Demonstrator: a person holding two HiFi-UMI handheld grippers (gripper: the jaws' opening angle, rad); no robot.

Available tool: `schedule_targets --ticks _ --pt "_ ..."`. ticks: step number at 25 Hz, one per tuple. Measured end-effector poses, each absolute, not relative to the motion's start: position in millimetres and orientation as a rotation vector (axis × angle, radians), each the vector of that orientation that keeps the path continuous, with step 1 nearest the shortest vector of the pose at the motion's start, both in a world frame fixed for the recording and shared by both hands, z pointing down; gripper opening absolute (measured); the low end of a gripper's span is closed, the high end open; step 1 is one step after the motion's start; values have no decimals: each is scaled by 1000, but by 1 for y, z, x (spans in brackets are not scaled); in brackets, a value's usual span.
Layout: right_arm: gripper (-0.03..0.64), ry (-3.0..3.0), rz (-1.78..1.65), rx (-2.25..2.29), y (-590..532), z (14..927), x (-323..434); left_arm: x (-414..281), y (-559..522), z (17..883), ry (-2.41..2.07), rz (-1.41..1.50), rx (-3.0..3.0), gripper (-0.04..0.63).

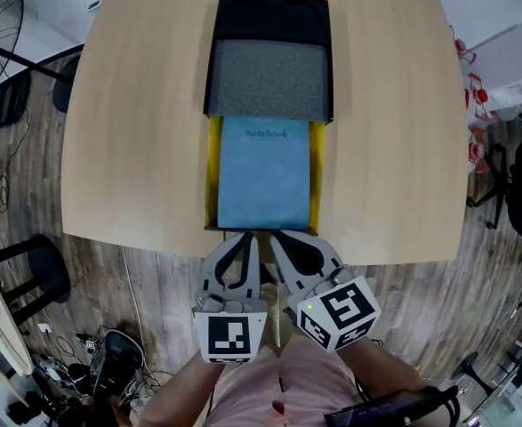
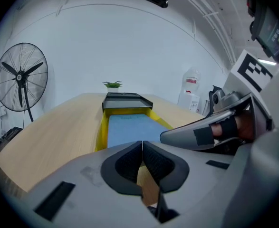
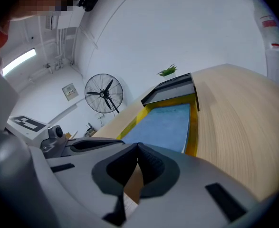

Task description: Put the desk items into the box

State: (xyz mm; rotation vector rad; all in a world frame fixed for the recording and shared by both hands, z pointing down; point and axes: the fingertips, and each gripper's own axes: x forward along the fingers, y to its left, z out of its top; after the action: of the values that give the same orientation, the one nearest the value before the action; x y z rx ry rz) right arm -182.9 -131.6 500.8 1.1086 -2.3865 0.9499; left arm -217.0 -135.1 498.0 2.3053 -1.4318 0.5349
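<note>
Notebook: blue notebook point(image 1: 265, 174) lying flat and lengthwise inside a yellow tray point(image 1: 212, 176), with its far end right against the box.
Yellow tray: its rims run along both long sides of the notebook. It may be a folder and not a tray; the view is too flat to say.
Box: black box point(image 1: 269, 78), open, with a grey lining and nothing visible inside. It sits just beyond the notebook on the wooden table point(image 1: 127, 132).
Left gripper: left gripper point(image 1: 245, 237) hangs at the near table edge, just short of the tray. Its jaws are pressed together with nothing between them.
Right gripper: right gripper point(image 1: 278, 237) sits close beside the left. Its jaws are also closed and empty.
Step in hand: probably the first reach for the notebook, since nothing looks packed yet.
How to do it well: part your jaws before you move in. The yellow rims guard the long sides, so the near short edge looks like your best entry. Pinch cover and pages together, not the cover alone. Steady the tray with your other gripper so that it does not slide into the box.
Placing: the box looks only a little wider than the notebook, so keep the notebook square and level and lower it flat.
Risk: a grip on the cover alone would likely let the pages fall open.
</note>
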Motion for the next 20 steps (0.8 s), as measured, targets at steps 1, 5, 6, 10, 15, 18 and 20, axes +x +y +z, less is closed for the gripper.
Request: schedule_targets --ticks 1,5,6,10,15,18,20 --pt "3 -2389 945 1110 -133 500 -183 -217 -137 495 -1435 527 2312 15" --pt "3 -2384 944 1118 -137 499 -182 -218 -142 495 -1421 539 2308 15" --pt "3 -2385 944 1119 -137 499 -182 -219 -144 496 -1423 541 2311 15" --pt "3 -2393 935 1125 -138 495 -180 -219 -147 491 -1434 540 2330 15" --pt "3 -2425 893 1141 -140 478 -180 -218 -147 471 -1472 497 2351 15" --pt "3 -2452 856 1155 -138 463 -178 -220 -144 458 -1497 494 2367 15" --pt "3 -2473 828 1163 -135 453 -177 -221 -143 445 -1531 458 2371 15"
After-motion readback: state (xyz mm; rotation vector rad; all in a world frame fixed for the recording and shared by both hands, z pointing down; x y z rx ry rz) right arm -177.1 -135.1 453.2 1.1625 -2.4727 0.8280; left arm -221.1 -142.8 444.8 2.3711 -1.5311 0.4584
